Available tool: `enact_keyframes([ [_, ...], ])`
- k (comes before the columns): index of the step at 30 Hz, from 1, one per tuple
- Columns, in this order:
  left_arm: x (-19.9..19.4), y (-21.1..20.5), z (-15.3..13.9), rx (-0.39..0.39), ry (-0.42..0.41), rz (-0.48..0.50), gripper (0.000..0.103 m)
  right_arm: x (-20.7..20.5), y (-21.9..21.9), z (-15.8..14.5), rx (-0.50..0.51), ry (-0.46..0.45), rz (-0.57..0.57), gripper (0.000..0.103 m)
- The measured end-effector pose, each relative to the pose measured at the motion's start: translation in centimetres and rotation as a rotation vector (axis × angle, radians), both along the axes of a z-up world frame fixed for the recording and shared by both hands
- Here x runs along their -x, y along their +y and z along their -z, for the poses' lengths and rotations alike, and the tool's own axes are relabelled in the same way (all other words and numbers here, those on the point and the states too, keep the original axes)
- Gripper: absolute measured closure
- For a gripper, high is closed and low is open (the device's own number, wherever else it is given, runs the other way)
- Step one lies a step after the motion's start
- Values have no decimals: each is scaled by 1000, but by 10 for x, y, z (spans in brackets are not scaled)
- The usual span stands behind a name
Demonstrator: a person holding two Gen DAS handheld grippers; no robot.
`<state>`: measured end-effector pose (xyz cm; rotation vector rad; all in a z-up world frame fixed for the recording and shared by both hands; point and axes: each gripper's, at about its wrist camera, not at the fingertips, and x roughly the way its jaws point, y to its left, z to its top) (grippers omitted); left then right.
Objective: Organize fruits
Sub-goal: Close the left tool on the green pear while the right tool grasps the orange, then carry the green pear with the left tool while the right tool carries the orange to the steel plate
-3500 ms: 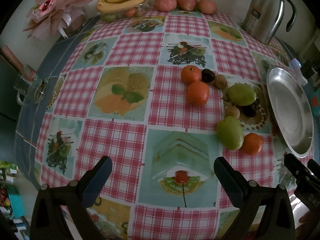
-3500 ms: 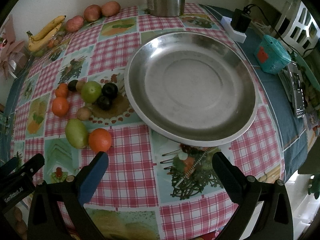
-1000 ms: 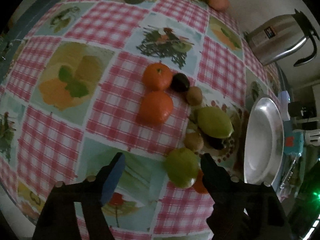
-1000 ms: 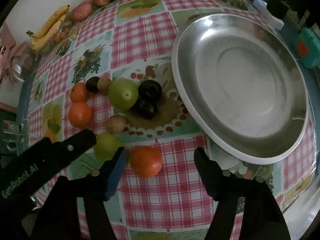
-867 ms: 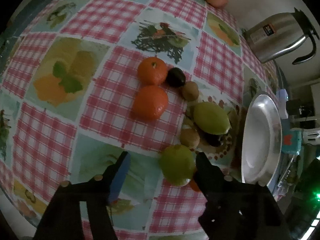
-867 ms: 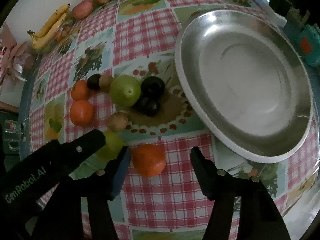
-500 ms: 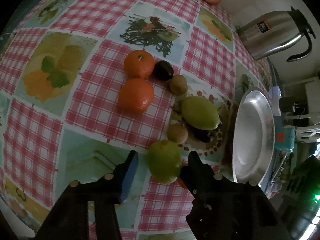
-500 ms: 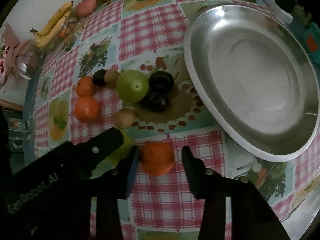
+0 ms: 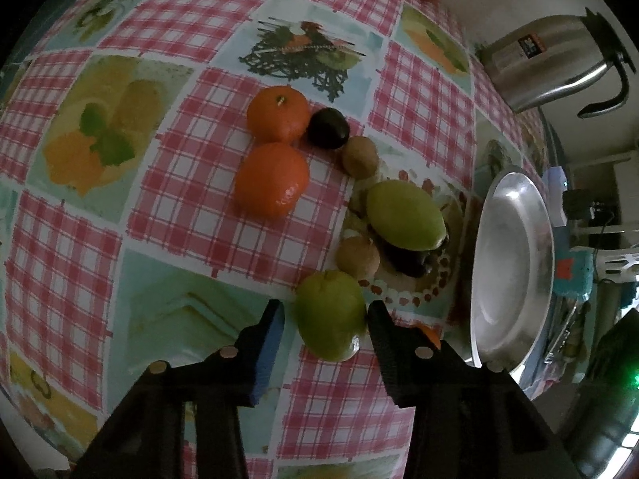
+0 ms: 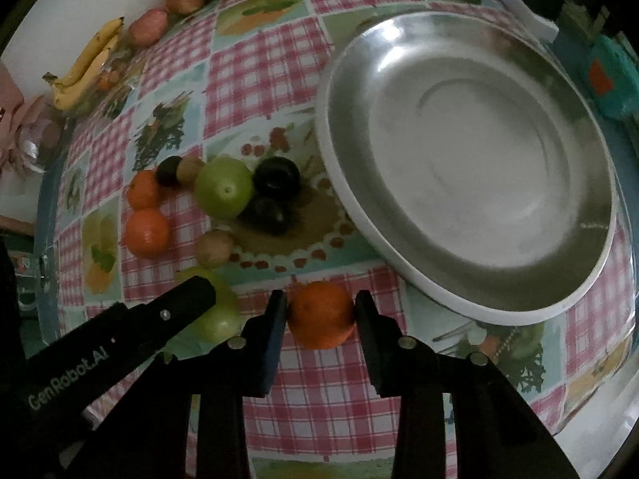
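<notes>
Pickup step: both claws closing, left gripper [image 9: 325, 313] around the green fruit [image 9: 330, 315], right gripper [image 10: 320, 311] pinching the orange [image 10: 320, 315]. Next, I'd say, lift toward the plate [image 10: 559, 299] at two o'clock.

Both views fisheye, steeply downward, close over desk [image 9: 191, 215]. Left wrist view faces fruit cluster, steel plate [image 9: 515, 263] at right edge. Right wrist view sits further right, plate [image 10: 471, 151] filling far right. Shared: fruit cluster, plate, green apple [image 9: 331, 315] [image 10: 219, 315].

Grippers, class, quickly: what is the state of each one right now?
Left gripper: closing around the green fruit, gap still visible.
Right gripper: closing, pads on the orange.
</notes>
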<state>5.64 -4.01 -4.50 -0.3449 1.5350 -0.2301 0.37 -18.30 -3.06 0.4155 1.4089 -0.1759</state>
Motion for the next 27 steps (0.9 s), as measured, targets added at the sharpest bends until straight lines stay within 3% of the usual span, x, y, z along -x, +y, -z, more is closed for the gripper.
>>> enact_keyframes([
  [7,-1,-6,-2,-14,-20,21,62,-1,1,0,25,1,-23,66],
  [27,-3,1,-10,20,-44,-7,62,-3,2,1,-49,-6,-18,66],
])
